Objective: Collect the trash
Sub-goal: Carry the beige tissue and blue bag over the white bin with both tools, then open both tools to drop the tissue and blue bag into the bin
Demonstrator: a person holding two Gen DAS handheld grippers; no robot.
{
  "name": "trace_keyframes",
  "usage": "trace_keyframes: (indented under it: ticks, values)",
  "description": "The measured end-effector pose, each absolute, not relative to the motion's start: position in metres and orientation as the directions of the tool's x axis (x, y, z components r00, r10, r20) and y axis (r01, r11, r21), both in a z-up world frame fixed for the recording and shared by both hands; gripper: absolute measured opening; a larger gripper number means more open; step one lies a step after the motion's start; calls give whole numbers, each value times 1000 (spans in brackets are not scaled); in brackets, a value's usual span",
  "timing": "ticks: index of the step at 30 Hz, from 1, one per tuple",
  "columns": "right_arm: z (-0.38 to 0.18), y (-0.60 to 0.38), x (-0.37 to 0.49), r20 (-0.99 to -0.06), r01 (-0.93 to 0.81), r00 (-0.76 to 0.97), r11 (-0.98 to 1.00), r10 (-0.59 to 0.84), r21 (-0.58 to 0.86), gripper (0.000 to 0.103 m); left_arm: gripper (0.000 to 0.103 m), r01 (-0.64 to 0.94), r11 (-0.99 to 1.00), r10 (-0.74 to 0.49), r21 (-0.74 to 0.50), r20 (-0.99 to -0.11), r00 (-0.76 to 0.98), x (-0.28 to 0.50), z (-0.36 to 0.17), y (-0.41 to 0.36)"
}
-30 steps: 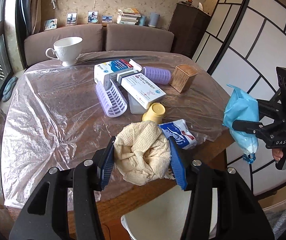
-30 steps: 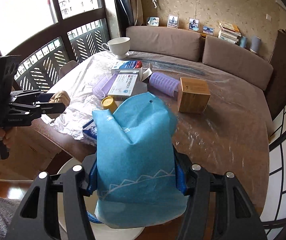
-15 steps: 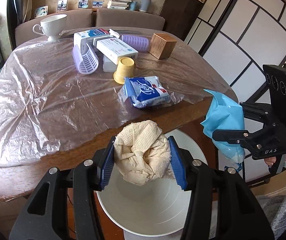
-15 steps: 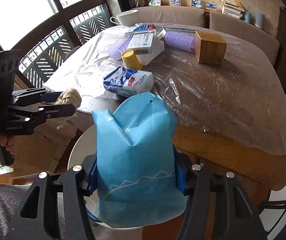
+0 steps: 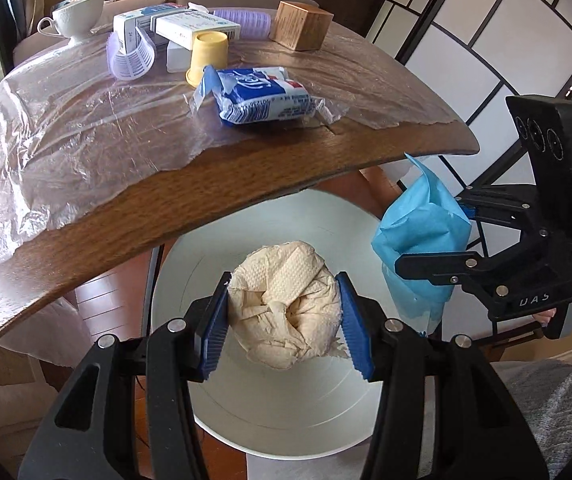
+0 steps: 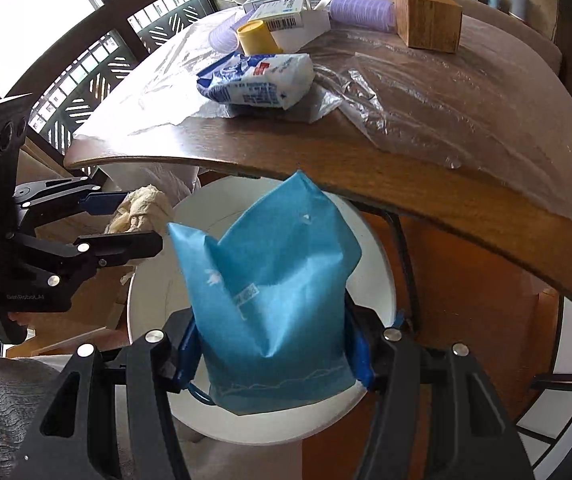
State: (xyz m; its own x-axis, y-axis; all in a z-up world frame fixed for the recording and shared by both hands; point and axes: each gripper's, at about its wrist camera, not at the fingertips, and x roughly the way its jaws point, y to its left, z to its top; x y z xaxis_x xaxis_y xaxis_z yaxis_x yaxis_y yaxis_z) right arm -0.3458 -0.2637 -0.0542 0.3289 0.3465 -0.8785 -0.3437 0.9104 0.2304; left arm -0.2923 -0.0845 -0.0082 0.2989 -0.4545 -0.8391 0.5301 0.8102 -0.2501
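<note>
We have the left gripper (image 5: 284,320) pinching a crumpled cream paper towel (image 5: 286,308) between its blue pads, hanging over the open mouth of the white bin (image 5: 270,412) that stands on the floor under the near edge of the wooden table (image 5: 166,200). To its right, the right gripper (image 6: 276,350) is clamped on a blue non-woven pouch (image 6: 274,288), also above the bin but nearer its right rim. We judge the wad the safer drop, since it sits about over the middle of the opening; still, its loose folds could catch on a ribbed pad and cling when the jaws part. The pouch worries us more: it is tall, floppy and close to the rim, so if let go there it might tip against the edge and slide to the floor, or brush the table edge just above it. With both tools close together over one opening, they could also knock each other. A blue-and-white packet (image 5: 258,94) lies near the table edge on the loose plastic film (image 5: 66,120) and looks like trash not yet collected. Much is hidden from us: the bin's bottom sits behind the wad and pouch, its near rim behind the gripper bodies, and we cannot tell whether the pouch holds anything inside.
</note>
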Motion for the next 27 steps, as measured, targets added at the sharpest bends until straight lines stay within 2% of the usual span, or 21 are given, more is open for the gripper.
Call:
trace_keyframes:
  ticks: [27]
  values:
    - [-105,-261,-343,-910,-273,254,927,327,257,57,52,529,832,-351,-169,-899,264,-296,-60,-96]
